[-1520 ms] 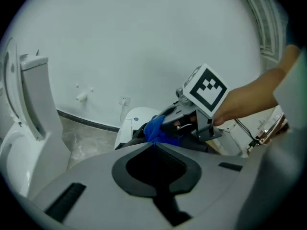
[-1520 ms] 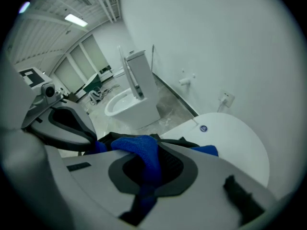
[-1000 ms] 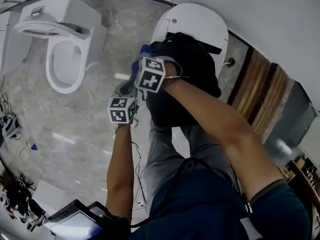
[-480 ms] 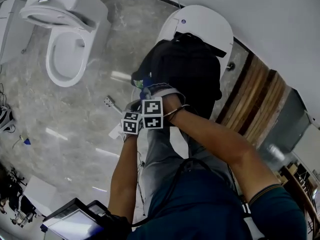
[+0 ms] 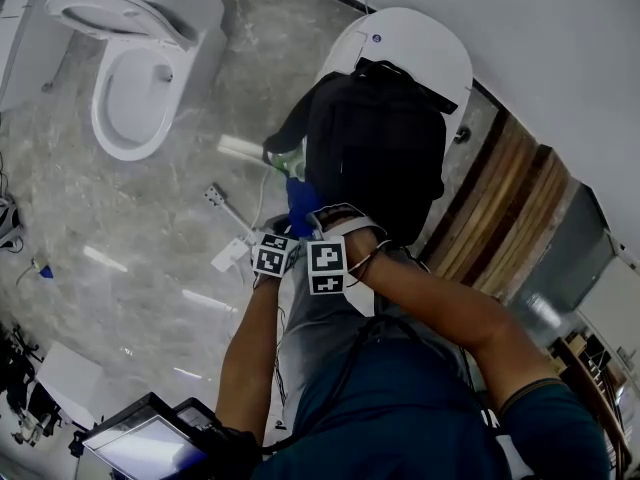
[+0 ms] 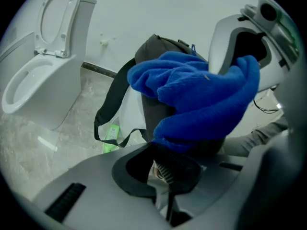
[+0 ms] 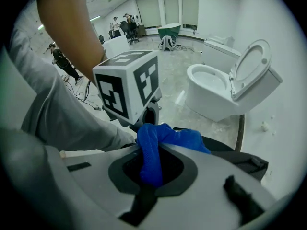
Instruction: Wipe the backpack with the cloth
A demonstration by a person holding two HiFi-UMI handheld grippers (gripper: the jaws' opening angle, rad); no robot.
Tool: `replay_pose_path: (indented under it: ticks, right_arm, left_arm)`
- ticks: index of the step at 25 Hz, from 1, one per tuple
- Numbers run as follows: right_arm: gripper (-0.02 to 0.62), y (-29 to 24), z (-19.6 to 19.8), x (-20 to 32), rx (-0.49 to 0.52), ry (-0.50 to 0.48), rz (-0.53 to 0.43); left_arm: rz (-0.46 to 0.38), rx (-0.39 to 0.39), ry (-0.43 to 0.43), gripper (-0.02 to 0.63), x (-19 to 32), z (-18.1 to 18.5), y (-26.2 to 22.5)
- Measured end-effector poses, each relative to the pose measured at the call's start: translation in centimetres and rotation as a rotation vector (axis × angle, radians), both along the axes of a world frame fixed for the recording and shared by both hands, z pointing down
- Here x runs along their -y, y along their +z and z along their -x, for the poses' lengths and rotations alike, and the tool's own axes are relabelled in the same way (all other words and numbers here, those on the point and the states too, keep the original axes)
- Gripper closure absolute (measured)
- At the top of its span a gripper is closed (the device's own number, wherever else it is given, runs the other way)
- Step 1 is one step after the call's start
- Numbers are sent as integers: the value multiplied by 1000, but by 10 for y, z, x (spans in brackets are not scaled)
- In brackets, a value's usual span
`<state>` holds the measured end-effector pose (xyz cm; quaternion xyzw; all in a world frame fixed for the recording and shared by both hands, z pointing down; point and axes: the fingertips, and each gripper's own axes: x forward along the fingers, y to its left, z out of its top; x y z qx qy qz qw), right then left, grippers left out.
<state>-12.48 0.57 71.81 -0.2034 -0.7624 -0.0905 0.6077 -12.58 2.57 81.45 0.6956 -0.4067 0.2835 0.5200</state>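
Observation:
A black backpack (image 5: pixel 375 148) stands on a closed white toilet lid (image 5: pixel 410 43); its strap (image 6: pixel 108 109) hangs loose. The blue cloth (image 5: pixel 300 200) sits bunched at the backpack's lower left corner. My right gripper (image 5: pixel 312 220) is shut on one end of the cloth (image 7: pixel 153 147), which runs down into its jaws. My left gripper (image 5: pixel 290 224) is right beside it. In the left gripper view the cloth (image 6: pixel 201 95) fills the space ahead of the jaws and its lower edge is pinched there (image 6: pixel 184 145), hiding the fingertips. The backpack (image 6: pixel 153 51) rises behind it.
An open toilet (image 5: pixel 130 88) stands on the marble floor at the left. A green item (image 5: pixel 285 158) and a power strip (image 5: pixel 215 198) lie between it and the backpack. A wooden panel (image 5: pixel 510 198) is at the right. My knees are under the grippers.
Both grippers have travelled down along the backpack's left side, towards me, with the cloth. Their marker cubes now sit side by side.

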Motion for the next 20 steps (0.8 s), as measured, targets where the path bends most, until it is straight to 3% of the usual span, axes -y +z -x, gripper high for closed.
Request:
replay_pose_path:
  ticks: [11,20]
  right_arm:
    - [584,14,-68,-55,-72,132,121]
    - [584,17,-134,-52,-164,416,165]
  left_arm:
    - [8,3,91,591,-31,-19,-17]
    - [-53,-3,210,591,-50,-42,-66]
